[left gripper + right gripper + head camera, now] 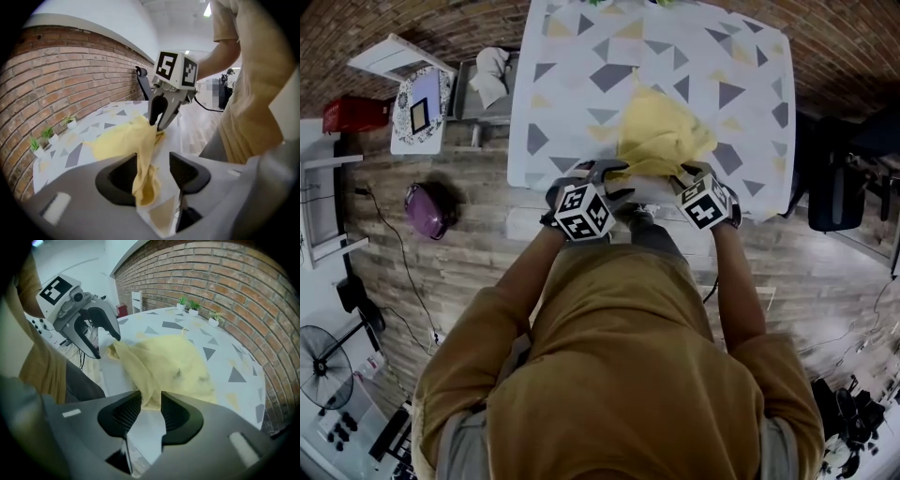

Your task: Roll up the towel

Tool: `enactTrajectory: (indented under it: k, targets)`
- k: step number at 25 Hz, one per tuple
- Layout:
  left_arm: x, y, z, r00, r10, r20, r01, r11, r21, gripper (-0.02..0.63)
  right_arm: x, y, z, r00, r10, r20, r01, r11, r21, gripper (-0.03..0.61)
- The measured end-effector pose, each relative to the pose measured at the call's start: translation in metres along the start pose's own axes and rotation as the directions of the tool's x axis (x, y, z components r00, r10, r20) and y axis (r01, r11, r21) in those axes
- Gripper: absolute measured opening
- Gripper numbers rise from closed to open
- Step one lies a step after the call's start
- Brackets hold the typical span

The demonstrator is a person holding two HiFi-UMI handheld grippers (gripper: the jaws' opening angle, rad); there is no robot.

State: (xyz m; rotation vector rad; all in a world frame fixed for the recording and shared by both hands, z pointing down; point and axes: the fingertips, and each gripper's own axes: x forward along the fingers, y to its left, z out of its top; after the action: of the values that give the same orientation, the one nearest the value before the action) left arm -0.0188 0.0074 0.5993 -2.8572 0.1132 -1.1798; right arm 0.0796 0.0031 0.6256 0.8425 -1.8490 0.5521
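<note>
One crumpled soft yellow towel [661, 141]

Shows yellow towel [661, 141] bunched on patterned bench [572, 84], left hand-held gripper [602, 172] and right hand-held gripper [687, 173] seemingly touching its near edge.

Table [581, 84], white top with grey and yellow triangle print. Yellow towel [661, 141] lies bunched near its front edge. Small potted plants [193, 309] line the brick-wall side.
</note>
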Motion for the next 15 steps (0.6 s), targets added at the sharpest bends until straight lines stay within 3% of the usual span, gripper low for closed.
enactTrajectory:
  k: [7,11,15]
  targets:
    - [0.031,-0.011,-0.007,0.995,-0.064,-0.078,0.07,0.994,0.085,0.249,-0.008,0.001,0.0,0.998,-0.057,0.039,0.06,0.996,-0.072,0.114]
    - [0.037,-0.011,-0.017,0.988,-0.098,-0.117,0.102,0.994,0.032,0.249,-0.016,0.013,0.006,0.993,-0.071,0.092,0.083,0.988,-0.131,0.114]
    - [0.031,-0.007,-0.015,0.994,-0.058,-0.092,0.058,0.998,-0.001,0.249,-0.003,0.031,0.002,0.992,-0.074,0.106,0.089,0.987,-0.136,0.114]
